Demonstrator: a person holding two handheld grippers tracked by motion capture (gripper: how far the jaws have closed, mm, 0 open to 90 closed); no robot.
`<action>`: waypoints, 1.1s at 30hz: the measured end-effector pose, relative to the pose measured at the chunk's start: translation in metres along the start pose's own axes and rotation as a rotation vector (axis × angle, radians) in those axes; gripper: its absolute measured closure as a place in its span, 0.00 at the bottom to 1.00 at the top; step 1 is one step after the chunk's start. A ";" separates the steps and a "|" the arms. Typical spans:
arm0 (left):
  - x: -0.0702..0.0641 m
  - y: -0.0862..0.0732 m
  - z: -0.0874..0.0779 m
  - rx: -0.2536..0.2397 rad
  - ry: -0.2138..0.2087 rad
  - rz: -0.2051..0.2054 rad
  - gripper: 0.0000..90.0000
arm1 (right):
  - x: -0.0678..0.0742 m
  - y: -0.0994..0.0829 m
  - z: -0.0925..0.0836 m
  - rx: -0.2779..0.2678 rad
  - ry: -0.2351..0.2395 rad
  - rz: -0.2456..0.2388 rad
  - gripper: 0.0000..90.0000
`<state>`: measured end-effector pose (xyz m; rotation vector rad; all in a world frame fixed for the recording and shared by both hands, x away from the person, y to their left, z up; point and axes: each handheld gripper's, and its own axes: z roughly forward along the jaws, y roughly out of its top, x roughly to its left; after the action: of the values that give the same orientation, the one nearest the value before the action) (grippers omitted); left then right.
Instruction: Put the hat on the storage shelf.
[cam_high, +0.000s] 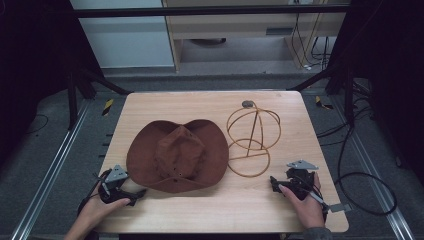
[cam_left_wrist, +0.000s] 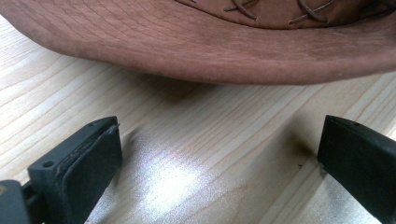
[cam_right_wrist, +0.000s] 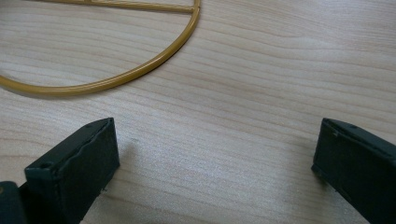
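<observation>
A brown brimmed hat (cam_high: 176, 155) lies crown up in the middle of the wooden table (cam_high: 220, 202). To its right stands a gold wire hat stand (cam_high: 252, 137) with a round base ring. My left gripper (cam_high: 131, 196) rests on the table at the front left, just short of the hat brim (cam_left_wrist: 205, 51), open with nothing between its jaws (cam_left_wrist: 219, 163). My right gripper (cam_high: 276, 184) sits at the front right, close to the stand's base ring (cam_right_wrist: 121, 74), and it also stands open and empty (cam_right_wrist: 215, 168).
A small dark round object (cam_high: 247, 104) lies at the table's far edge behind the stand. Black frame posts and cables (cam_high: 360, 165) flank the table on the floor. Bare wood runs along the front edge between the two hands.
</observation>
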<state>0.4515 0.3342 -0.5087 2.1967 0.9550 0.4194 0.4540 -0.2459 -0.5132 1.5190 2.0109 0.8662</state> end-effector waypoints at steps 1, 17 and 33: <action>0.000 0.000 0.000 0.000 0.000 0.000 0.00 | 0.000 0.000 0.000 0.000 0.001 0.000 0.00; 0.002 -0.003 -0.023 -0.037 -0.027 0.009 0.05 | 0.000 0.000 0.000 0.000 0.000 0.000 0.00; -0.007 0.022 -0.059 -0.243 -0.084 -0.028 0.03 | 0.000 0.000 0.000 0.000 0.000 0.000 0.00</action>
<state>0.4273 0.3460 -0.4519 1.9634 0.8420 0.4039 0.4540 -0.2459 -0.5132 1.5190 2.0107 0.8658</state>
